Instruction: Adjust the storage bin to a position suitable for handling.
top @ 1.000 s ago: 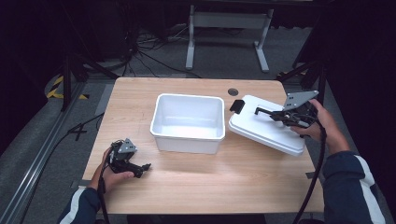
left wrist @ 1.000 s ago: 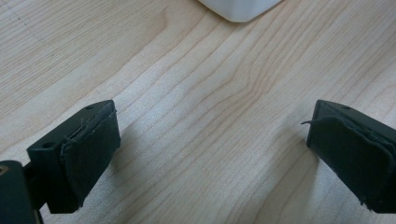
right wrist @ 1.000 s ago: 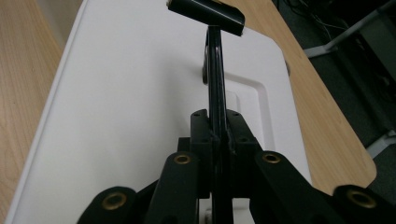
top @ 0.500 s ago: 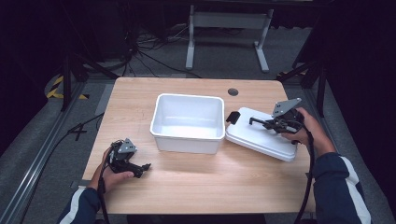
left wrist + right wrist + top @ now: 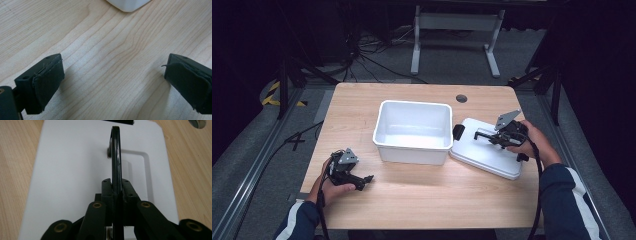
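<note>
A white box lid (image 5: 484, 152) lies flat on the wooden table (image 5: 422, 190), right of the open white box (image 5: 413, 131). Its black handle (image 5: 116, 152) stands upright, and my right gripper (image 5: 493, 138) is shut on that handle; in the right gripper view the right gripper (image 5: 116, 192) pinches the thin handle edge-on over the lid (image 5: 75, 170). A black latch (image 5: 458, 132) sits at the lid's left end. My left gripper (image 5: 362, 181) rests near the table's front left, and in the left gripper view the left gripper (image 5: 112, 82) stands open over bare wood, nothing between its pads.
The box is empty. A round cable hole (image 5: 461, 98) is in the table behind it. A metal stand (image 5: 454, 30) and cables lie on the dark floor beyond the table. A corner of the box (image 5: 127, 4) shows ahead of the left gripper.
My right gripper has come down and toward the box with the lid by its handle; the lid now lies flat on the table. The left gripper has stayed put.
</note>
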`<state>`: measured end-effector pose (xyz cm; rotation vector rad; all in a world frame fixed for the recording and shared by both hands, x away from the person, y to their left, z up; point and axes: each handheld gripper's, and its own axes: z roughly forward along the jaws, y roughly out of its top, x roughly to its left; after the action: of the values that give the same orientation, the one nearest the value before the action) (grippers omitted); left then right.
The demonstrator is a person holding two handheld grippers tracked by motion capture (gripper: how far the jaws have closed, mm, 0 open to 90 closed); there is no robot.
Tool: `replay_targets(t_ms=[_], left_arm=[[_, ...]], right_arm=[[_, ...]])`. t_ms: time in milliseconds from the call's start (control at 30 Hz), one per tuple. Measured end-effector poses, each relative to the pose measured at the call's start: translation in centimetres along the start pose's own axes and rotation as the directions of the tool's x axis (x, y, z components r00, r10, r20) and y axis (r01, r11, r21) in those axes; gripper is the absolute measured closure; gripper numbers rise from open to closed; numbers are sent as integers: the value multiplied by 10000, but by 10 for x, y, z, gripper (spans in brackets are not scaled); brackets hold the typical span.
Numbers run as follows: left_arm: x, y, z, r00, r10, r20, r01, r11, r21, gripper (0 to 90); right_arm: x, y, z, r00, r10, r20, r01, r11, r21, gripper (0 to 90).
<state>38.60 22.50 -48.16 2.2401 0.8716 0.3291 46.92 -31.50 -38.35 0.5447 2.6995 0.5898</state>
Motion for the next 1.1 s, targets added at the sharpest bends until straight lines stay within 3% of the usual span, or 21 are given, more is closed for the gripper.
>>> replay_targets(t_ms=[200, 300, 867, 1100], left_arm=[[0, 0, 0, 10000, 0, 0, 0, 10000, -1, 31], [0, 0, 0, 10000, 4, 2, -4, 10000, 4, 31], [0, 0, 0, 10000, 15, 0, -15, 10000, -15, 33], [0, -1, 0, 10000, -30, 5, 30, 10000, -49, 35]], right_arm=[[-3, -5, 7, 9996, 239, 152, -246, 9987, 437, 818], [-5, -7, 6, 9991, 431, 52, -433, 9986, 316, 813], [-11, -5, 8, 9977, 558, 380, -571, 9977, 355, 807], [-7, -1, 1, 9977, 544, 413, -543, 9985, -47, 762]])
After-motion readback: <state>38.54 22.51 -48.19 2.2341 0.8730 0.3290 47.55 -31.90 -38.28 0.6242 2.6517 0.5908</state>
